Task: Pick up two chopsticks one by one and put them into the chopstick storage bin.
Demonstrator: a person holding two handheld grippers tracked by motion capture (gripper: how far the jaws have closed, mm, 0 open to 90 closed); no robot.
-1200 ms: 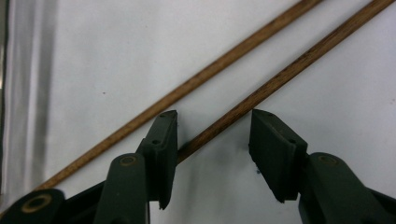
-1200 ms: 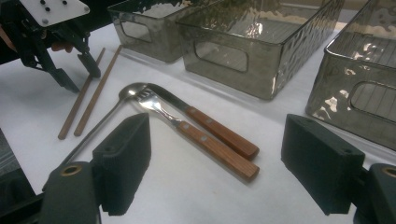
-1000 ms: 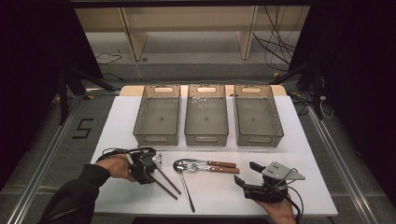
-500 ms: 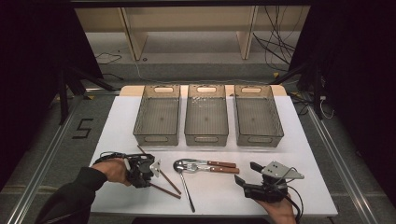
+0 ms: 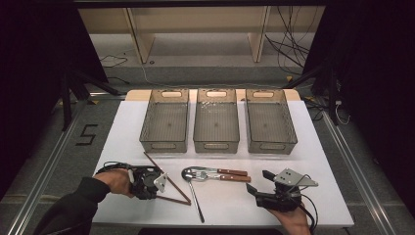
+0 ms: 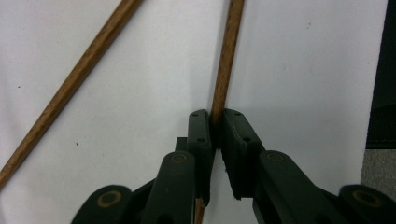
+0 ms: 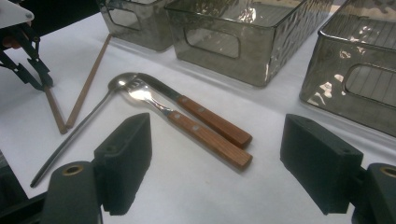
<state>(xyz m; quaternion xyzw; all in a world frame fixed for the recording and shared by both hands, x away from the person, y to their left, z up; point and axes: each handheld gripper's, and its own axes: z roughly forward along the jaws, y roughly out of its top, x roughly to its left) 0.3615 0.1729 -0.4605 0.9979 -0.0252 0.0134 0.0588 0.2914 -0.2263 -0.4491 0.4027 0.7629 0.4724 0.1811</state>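
Two brown wooden chopsticks lie in a V at the front left of the white table [image 5: 318, 161]. My left gripper [image 5: 152, 192] is shut on the nearer chopstick [image 5: 173, 199], which the left gripper view shows pinched between the jaws [image 6: 226, 60]. The other chopstick [image 5: 178, 190] lies free beside it [image 6: 70, 84]. My right gripper [image 5: 258, 182] rests at the front right, open and holding nothing [image 7: 222, 161]. Ahead of it lie a wooden-handled fork [image 7: 205, 137], a matching knife [image 7: 215, 122] and a long spoon [image 7: 70, 140]. The left gripper [image 7: 39, 79] shows at the far left of the right gripper view.
Three smoky transparent bins stand side by side behind the cutlery: left [image 5: 165, 122], middle [image 5: 216, 122], right [image 5: 270, 122]. The table's front edge runs just below both hands. A dark floor with a "5" mark [image 5: 87, 134] lies to the left.
The left gripper has shifted slightly toward the front edge. The chopsticks, nearly side by side before, now spread into a V. The right gripper has not moved.
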